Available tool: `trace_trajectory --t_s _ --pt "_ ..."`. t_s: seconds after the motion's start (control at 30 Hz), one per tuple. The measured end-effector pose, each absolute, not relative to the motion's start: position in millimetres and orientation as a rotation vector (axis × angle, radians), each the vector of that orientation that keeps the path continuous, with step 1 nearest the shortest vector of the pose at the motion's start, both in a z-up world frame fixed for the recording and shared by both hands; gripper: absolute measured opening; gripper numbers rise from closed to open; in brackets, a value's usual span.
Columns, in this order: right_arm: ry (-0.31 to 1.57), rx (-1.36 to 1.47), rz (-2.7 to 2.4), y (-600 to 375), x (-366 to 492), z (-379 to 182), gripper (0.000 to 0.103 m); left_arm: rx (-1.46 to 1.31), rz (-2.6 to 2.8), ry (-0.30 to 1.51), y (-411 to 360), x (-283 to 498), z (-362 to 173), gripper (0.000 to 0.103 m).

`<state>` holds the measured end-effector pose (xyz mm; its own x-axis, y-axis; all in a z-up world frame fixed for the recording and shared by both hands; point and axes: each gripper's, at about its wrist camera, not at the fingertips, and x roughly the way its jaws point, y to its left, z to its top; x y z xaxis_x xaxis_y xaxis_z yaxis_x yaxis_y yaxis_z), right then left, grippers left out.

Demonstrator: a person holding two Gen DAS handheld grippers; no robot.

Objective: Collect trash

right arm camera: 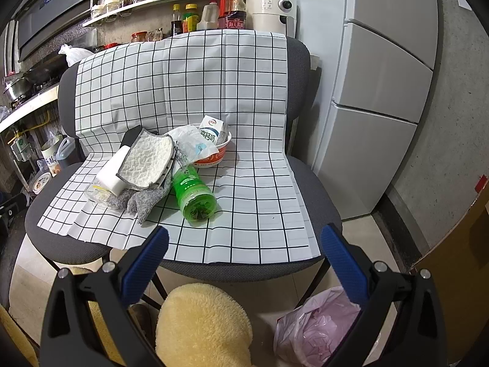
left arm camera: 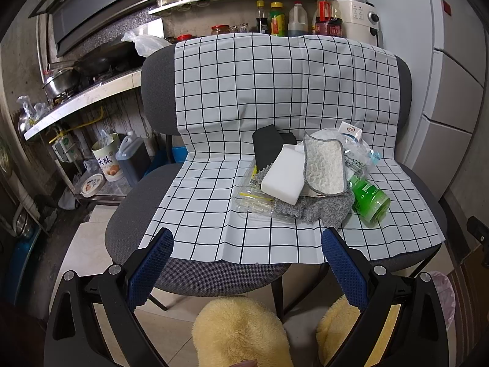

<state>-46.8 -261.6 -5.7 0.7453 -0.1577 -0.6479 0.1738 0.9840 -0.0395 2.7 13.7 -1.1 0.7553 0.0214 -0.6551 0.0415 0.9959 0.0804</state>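
Your left gripper (left arm camera: 246, 240) and right gripper (right arm camera: 244, 238) both hang wide apart and hold nothing, near the front edge of the chair (right arm camera: 318, 195). On its checked cloth (right arm camera: 244, 91) the trash lies piled: a green bottle (right arm camera: 193, 194) on its side, a milk carton (right arm camera: 211, 133) in a bowl (right arm camera: 214, 160), a white sponge (left arm camera: 285, 179). A pink bag (right arm camera: 314, 324) sits on the floor, near right.

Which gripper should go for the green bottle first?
Right. The green bottle lies almost straight ahead of the open right gripper, unobstructed; from the left gripper it sits off to the right, beyond the cloths.
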Motion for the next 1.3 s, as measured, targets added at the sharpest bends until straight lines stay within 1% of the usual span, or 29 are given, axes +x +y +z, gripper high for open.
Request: trace_trajectory --t_s 0.33,0.6,0.83,1.0,1.1,1.13,1.17,1.2,1.27,1.3 --pt "0.726 0.023 -0.173 -259 -41 -11 0.097 0.089 0.008 0.730 18 7 -5 0.096" --pt "0.747 0.031 -0.099 -259 -22 -35 0.097 0.084 0.033 0.801 19 26 -32 0.096" --pt "0.746 0.057 0.075 -240 21 -54 0.097 0.076 0.038 0.853 24 51 -63 0.095" --pt "0.755 -0.049 0.103 -208 50 -70 0.097 0.100 0.071 0.890 28 68 -81 0.096" --pt "0.748 -0.063 0.107 -194 66 -75 0.097 0.103 0.084 0.904 33 77 -87 0.096" --pt "0.748 -0.062 0.112 -191 71 -76 0.092 0.099 0.084 0.903 35 80 -89 0.096" --pt "0.750 -0.063 0.117 -187 79 -77 0.082 0.098 0.087 0.901 38 83 -90 0.096" --pt "0.752 -0.061 0.114 -184 85 -79 0.077 0.099 0.092 0.902 40 86 -91 0.096" --pt "0.765 -0.056 0.112 -181 98 -82 0.062 0.090 0.094 0.903 44 90 -92 0.096" --pt "0.775 -0.038 0.142 -180 106 -84 0.056 0.083 0.091 0.902 45 92 -92 0.096"
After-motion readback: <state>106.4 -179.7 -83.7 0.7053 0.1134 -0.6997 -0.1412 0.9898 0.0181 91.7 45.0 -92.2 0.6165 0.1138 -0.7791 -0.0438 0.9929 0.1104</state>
